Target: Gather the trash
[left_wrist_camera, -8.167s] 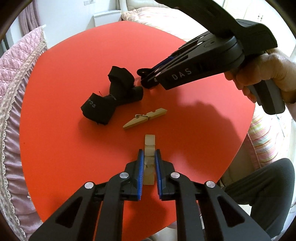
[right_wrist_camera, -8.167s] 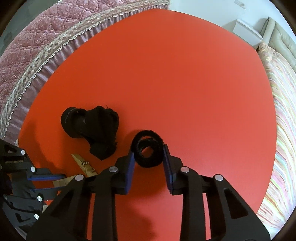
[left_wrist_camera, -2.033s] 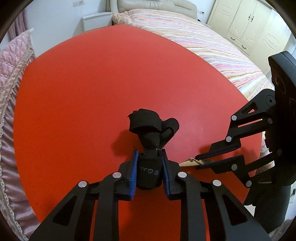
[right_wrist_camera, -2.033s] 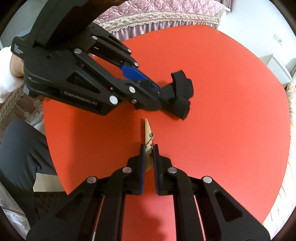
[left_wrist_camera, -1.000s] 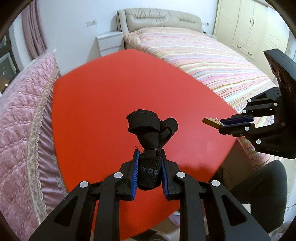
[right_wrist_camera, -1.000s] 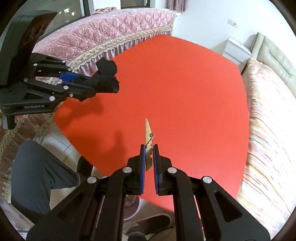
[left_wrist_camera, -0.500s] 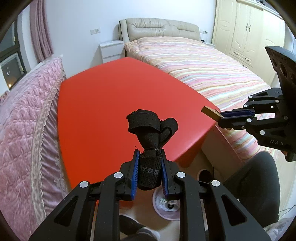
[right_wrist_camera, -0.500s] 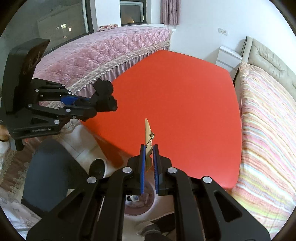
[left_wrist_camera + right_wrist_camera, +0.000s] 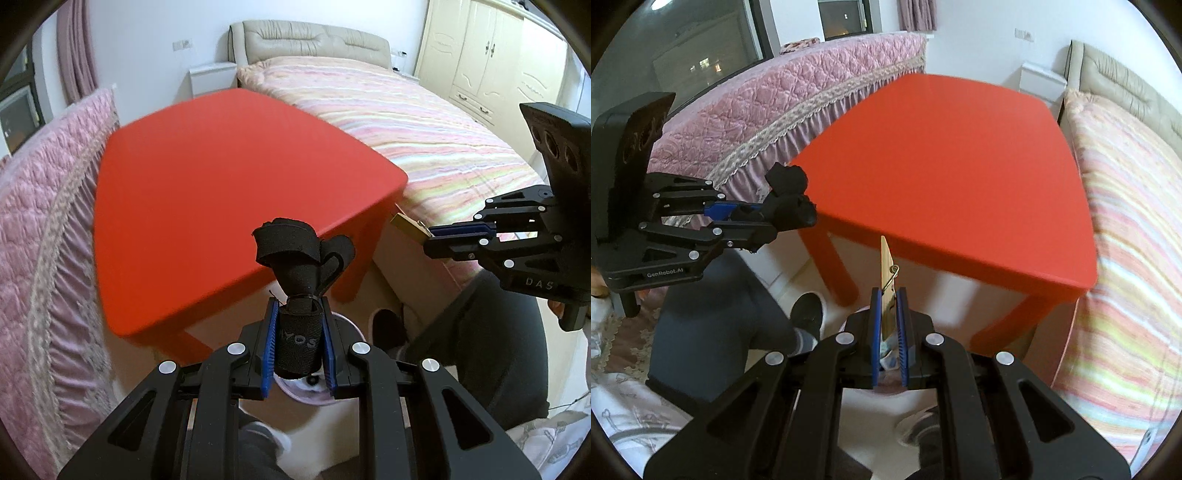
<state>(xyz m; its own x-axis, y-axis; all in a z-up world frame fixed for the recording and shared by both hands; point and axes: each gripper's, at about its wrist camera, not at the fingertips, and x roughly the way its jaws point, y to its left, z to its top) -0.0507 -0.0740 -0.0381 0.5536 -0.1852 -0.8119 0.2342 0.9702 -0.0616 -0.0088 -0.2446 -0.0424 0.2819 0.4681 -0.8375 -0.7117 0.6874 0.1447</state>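
One black strap bundle (image 9: 300, 291) is clamped in the left hand-held gripper (image 9: 298, 350); one wooden clothespin (image 9: 887, 291) is pinched in the right hand-held gripper (image 9: 887, 332), both held near the red worktop (image 9: 207, 177), above the floor

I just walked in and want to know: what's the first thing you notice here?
The big red table between the two beds jumps out first. Then the left gripper, squeezing a black strap bundle in the air, and the right gripper, pinching a wooden clothespin that points up.
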